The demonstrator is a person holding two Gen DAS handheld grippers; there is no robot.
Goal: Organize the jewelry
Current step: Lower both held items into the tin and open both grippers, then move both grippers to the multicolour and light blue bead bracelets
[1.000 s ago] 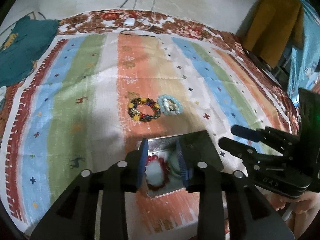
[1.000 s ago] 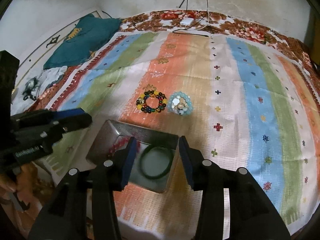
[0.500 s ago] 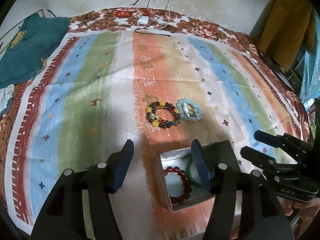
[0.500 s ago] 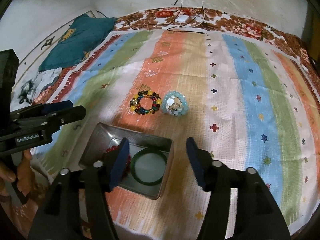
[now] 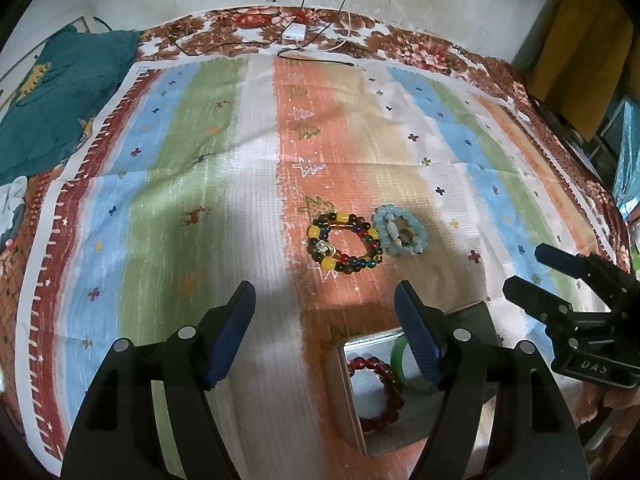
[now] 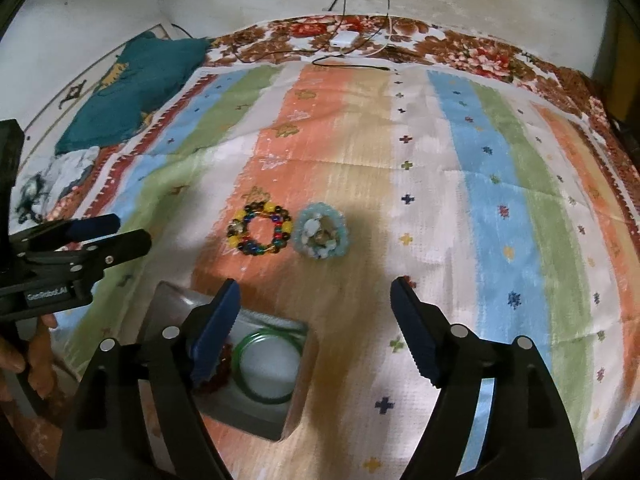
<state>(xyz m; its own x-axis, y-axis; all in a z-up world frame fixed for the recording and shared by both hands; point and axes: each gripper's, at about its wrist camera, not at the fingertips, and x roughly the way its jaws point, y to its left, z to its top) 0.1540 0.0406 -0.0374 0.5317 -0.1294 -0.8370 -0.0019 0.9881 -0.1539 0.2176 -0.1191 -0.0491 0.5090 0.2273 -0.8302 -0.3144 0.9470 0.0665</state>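
Note:
A multicoloured bead bracelet [image 5: 345, 243] [image 6: 260, 229] and a pale blue bead bracelet [image 5: 401, 230] [image 6: 320, 231] lie side by side on the striped cloth. A metal tray [image 6: 294, 420] [image 5: 345, 396] near the front edge holds a dark red bead bracelet [image 5: 379, 388] and a green bangle [image 6: 267, 367]. My left gripper [image 5: 325, 334] is open and empty, above the cloth left of the tray. My right gripper [image 6: 316, 330] is open and empty, over the tray's right side. Each gripper shows in the other's view.
The striped cloth [image 5: 192, 168] lies on a floral bedspread. A teal cloth [image 5: 52, 112] lies at the far left. A white charger with cables [image 5: 294, 33] sits at the back. A yellow fabric [image 5: 576, 52] hangs at the right.
Both grippers have opened wide and pulled back from the tray. The red bracelet and green bangle now lie in the tray.

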